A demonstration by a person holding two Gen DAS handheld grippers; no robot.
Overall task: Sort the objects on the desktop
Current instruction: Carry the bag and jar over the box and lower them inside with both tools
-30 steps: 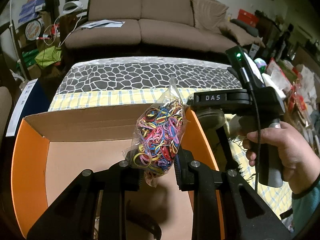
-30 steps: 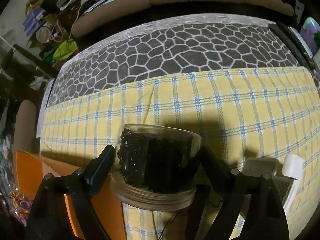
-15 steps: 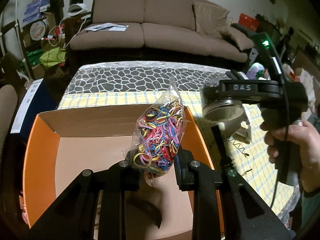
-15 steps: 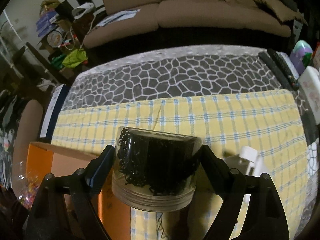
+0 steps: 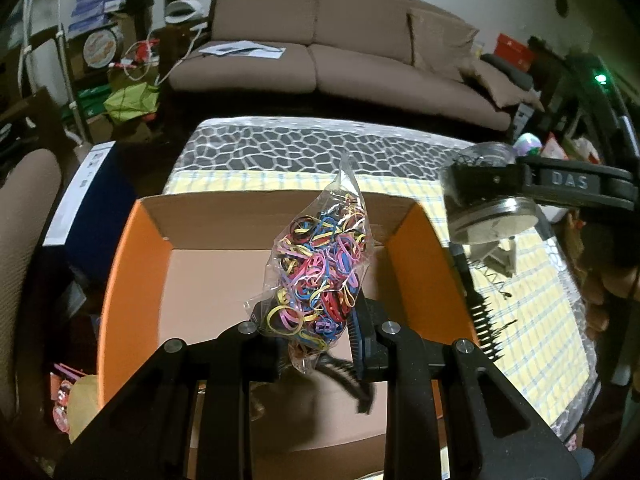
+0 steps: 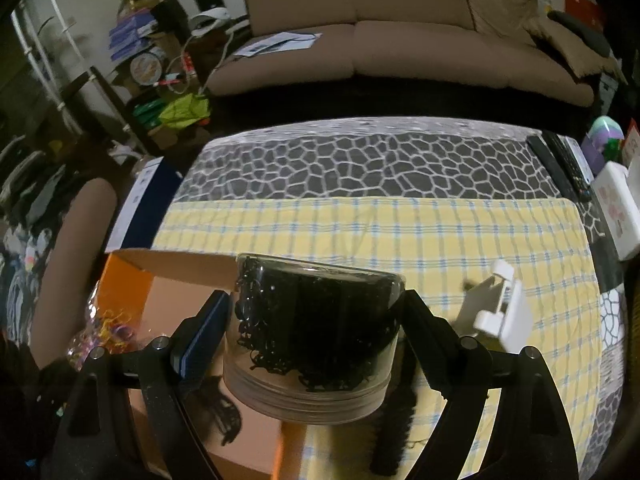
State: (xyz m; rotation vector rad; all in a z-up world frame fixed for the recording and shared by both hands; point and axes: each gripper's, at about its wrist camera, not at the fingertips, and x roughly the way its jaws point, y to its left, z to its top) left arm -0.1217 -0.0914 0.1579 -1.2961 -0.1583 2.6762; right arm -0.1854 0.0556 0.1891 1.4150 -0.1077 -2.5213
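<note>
My left gripper (image 5: 316, 344) is shut on a clear bag of coloured rubber bands (image 5: 320, 272) and holds it above the open orange cardboard box (image 5: 132, 280). My right gripper (image 6: 312, 328) is shut on a clear round tub of black hair ties (image 6: 312, 336), held in the air over the box's right wall (image 6: 132, 280). The tub also shows in the left wrist view (image 5: 484, 208), to the right of the bag. A dark curved object (image 6: 220, 412) lies on the box floor.
A yellow checked cloth (image 6: 360, 232) covers the table beside a grey pebble-patterned mat (image 6: 360, 160). A white phone stand (image 6: 500, 308) and a black comb (image 5: 484, 320) lie on the cloth. Remote controls (image 6: 560, 164) lie at the far right. A brown sofa (image 5: 320, 52) stands behind.
My right gripper has lifted the tub off the cloth and brought it left, up over the box's right wall. My left gripper has kept the bag over the box.
</note>
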